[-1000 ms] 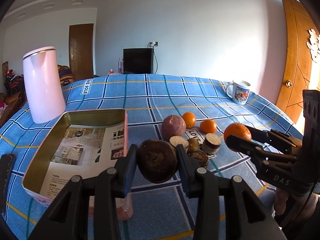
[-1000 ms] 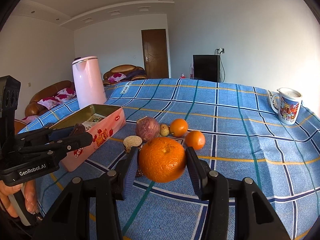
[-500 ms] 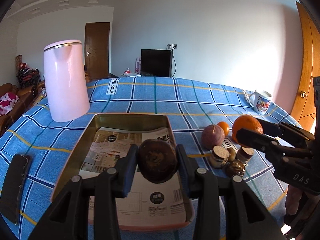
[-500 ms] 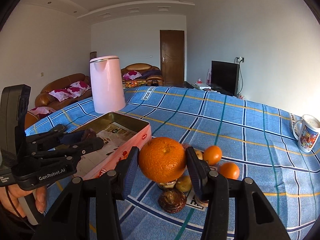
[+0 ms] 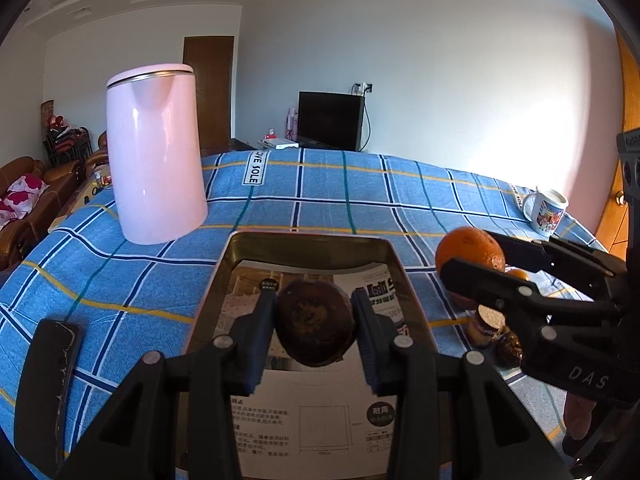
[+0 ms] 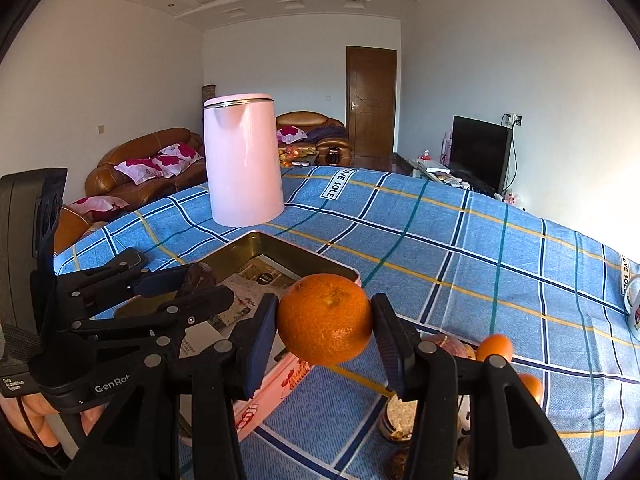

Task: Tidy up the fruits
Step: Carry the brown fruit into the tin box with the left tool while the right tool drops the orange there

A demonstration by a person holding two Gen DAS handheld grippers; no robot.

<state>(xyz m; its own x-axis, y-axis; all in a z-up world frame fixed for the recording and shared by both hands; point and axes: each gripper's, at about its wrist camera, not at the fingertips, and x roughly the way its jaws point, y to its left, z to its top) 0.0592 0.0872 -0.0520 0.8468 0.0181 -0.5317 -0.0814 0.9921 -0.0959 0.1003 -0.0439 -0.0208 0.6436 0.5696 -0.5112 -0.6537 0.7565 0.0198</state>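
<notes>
My left gripper (image 5: 316, 330) is shut on a dark brown round fruit (image 5: 316, 324) and holds it above the open metal tin (image 5: 308, 240), which is lined with printed paper. My right gripper (image 6: 325, 334) is shut on a large orange (image 6: 325, 318) and holds it in the air just right of the tin's pink side (image 6: 276, 380). The orange also shows in the left wrist view (image 5: 470, 250). The brown fruit shows in the right wrist view (image 6: 200, 276) over the tin (image 6: 308, 258). Loose fruits lie on the cloth: small oranges (image 6: 494, 346), a purple fruit (image 6: 446, 344), cut pieces (image 5: 486, 320).
A tall pink kettle (image 5: 156, 168) stands on the blue checked tablecloth (image 5: 340, 200) behind the tin. A dark phone (image 5: 48, 376) lies at the left. A printed mug (image 5: 546, 210) stands at the far right. The table's edges fall away to sofas at the left.
Both grippers have moved left with their fruits. The brown fruit is now further over the tin's inside, and the orange has come up beside the tin's right edge.
</notes>
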